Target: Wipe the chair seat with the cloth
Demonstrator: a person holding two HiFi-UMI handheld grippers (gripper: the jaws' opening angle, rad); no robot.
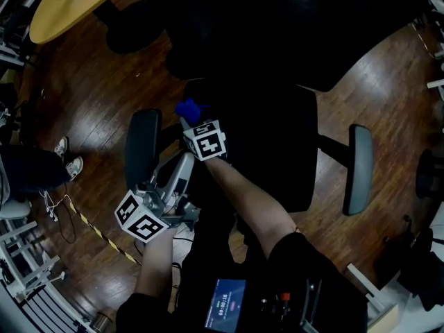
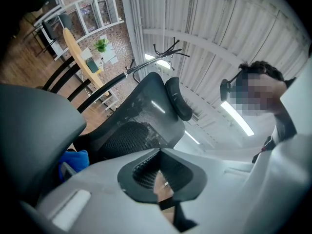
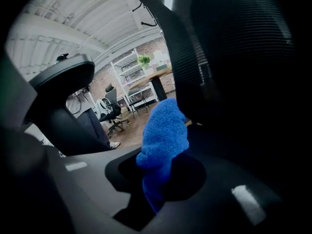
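Pinching the blue cloth in my right gripper, I have it at the rear left corner of the chair seat, just inside the left armrest. In the right gripper view the jaws of that gripper are closed on the cloth's lower end, and the rest of it stands up from them in a bunched lump. The chair's dark backrest fills the right side of that view and the armrest pad rises on the left. The seat is too dark for me to tell whether the cloth touches it.

My left gripper sits lower and to the left, alongside the left armrest and just short of the right gripper. In its own view the jaws of this gripper are together with nothing between them; only my forearm shows through the hollow below the pads. The grey armrest is close on the left there, the mesh backrest and headrest rise behind, and a corner of the cloth peeks out beside the armrest.

The right armrest is well apart from both grippers. On the wooden floor to the left are a person's sneakers, a strip of black-and-yellow tape, and a wooden table in the far corner.
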